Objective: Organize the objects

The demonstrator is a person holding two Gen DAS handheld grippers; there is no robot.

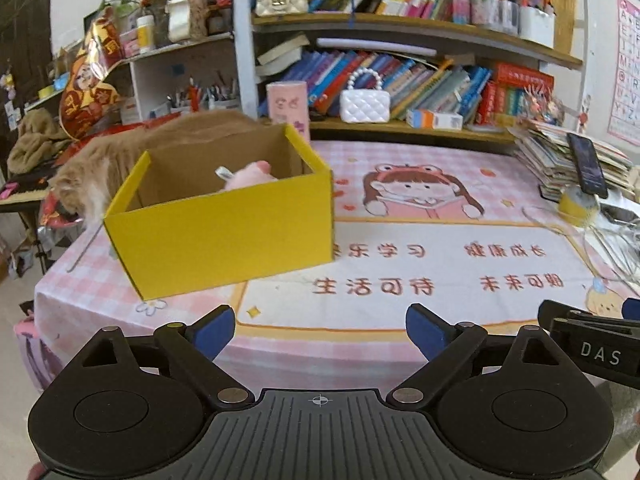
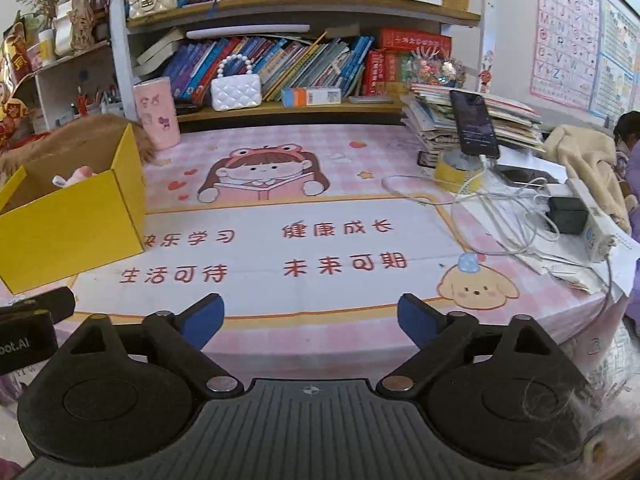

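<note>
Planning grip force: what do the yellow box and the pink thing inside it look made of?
The yellow box looks like corrugated cardboard: matte yellow outside, raw brown inside, folded edges. The pink thing seems soft plush, with rounded fuzzy contours; mostly hidden, so uncertain.

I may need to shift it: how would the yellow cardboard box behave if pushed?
The yellow cardboard box probably slides easily: it looks light, holding just a pink soft toy. Its open top and thin walls may flex. Broad and low, it seems unlikely to tip.
</note>
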